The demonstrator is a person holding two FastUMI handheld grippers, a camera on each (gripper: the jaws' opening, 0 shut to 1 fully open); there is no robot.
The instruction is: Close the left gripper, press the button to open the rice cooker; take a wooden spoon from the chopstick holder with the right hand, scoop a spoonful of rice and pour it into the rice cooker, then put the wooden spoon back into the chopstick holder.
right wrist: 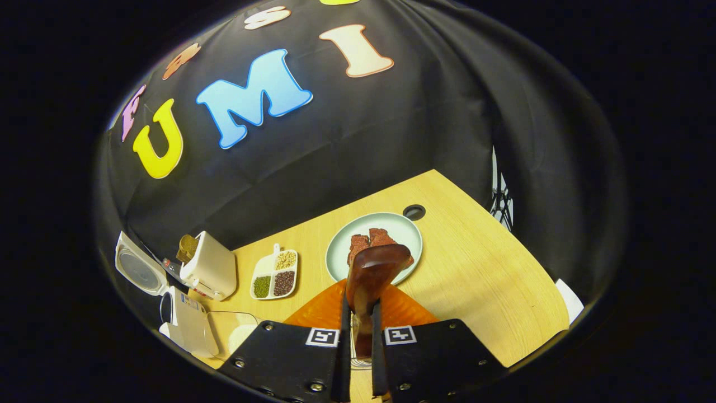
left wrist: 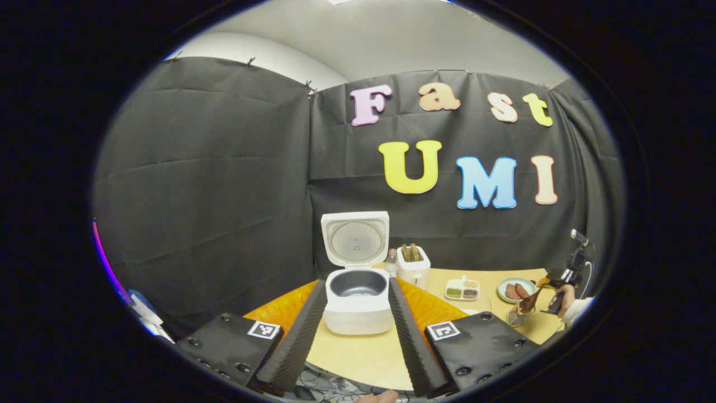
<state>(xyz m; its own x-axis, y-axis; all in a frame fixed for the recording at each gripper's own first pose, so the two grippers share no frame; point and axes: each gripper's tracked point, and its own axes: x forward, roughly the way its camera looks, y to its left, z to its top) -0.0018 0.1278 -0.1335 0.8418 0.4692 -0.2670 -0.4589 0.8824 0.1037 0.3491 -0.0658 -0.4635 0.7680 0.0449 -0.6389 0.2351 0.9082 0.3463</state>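
Note:
The white rice cooker (left wrist: 358, 305) stands on the table with its lid (left wrist: 356, 238) raised and the dark inner pot showing. My left gripper (left wrist: 357, 284) hangs in front of it, open, its two fingers spread to either side of the cooker and apart from it. At the far right the right gripper (left wrist: 551, 285), held by a hand, grips the wooden spoon (left wrist: 528, 302) just above the chopstick holder (left wrist: 514, 318). In the right gripper view my right gripper (right wrist: 361, 305) is shut on the handle of the wooden spoon (right wrist: 373, 268), bowl up. The holder (right wrist: 358, 355) lies below, between the fingers.
A white toaster (right wrist: 210, 266) with bread stands beside the cooker (right wrist: 182, 322). A divided dish of grains (right wrist: 276, 274), a plate of meat (right wrist: 386, 224) and a clear box holding white rice (right wrist: 232, 330) rest on the wooden table (right wrist: 481, 280). Black cloth walls close the back and sides.

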